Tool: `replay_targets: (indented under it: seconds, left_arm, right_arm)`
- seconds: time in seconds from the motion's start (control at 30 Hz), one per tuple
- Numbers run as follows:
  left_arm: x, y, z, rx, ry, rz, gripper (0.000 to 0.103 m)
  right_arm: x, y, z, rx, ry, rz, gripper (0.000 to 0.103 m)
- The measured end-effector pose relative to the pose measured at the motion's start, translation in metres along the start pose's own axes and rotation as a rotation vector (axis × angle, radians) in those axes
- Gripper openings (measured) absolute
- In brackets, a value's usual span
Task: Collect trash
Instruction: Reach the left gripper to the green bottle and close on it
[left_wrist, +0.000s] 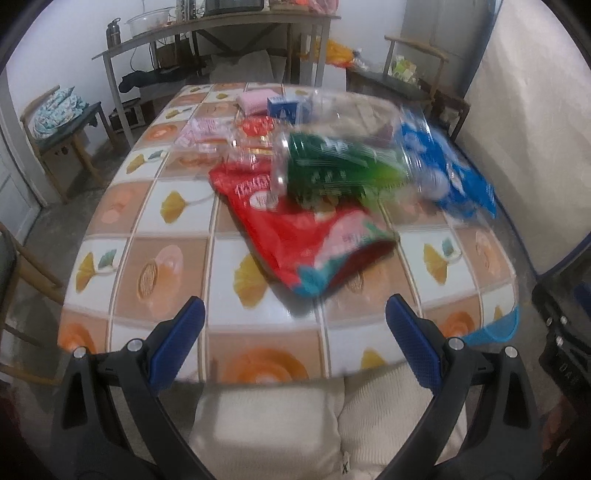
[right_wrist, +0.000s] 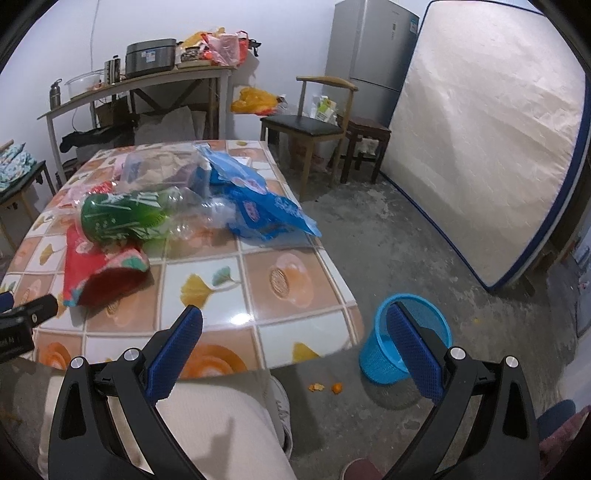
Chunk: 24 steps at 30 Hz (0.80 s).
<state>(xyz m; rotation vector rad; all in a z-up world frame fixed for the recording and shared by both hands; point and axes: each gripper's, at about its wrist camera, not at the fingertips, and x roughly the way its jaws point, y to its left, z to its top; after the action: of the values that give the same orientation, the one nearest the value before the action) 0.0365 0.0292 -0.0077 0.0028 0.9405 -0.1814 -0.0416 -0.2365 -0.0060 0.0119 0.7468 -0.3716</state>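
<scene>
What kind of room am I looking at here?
Probably a lived-in room of a home, used for eating and storage. A dining table with a patterned cover holds wrappers and a plastic bottle, a fridge stands in the corner, and a mattress leans against the wall.

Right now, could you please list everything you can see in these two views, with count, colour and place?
red snack bag: one, red, table's near middle
plastic bottle: one, clear with green label, lying on the red bag
blue wrapper: one, blue, table's right edge
small box: one, blue, far end
table: one, tiled pattern
waste basket: one, blue mesh, floor right of table
orange peel: two bits, floor
chair: one, wooden
mattress: one, leaning upright
left gripper: open
right gripper: open
</scene>
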Motion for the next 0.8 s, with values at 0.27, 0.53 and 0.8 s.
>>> replay_targets:
  seconds: [0.27,0.53,0.8]
  left_arm:
    - [-0.002,0.019,0.044,0.102,-0.133,-0.039,0.094]
    - [0.000,0.027,0.077,0.190,-0.297,-0.178,0.094]
    - [0.025,-0.016,0.124,0.484,-0.243,-0.437,0.094]
  right_arm:
    - [0.018,0.021,0.026,-0.013,0.005,0.100,0.097]
    - [0.035,0.047,0.046,-0.041,0.012,0.224,0.097]
    - [0.060,0.031,0.043,-0.002,0.113,0.257,0.097]
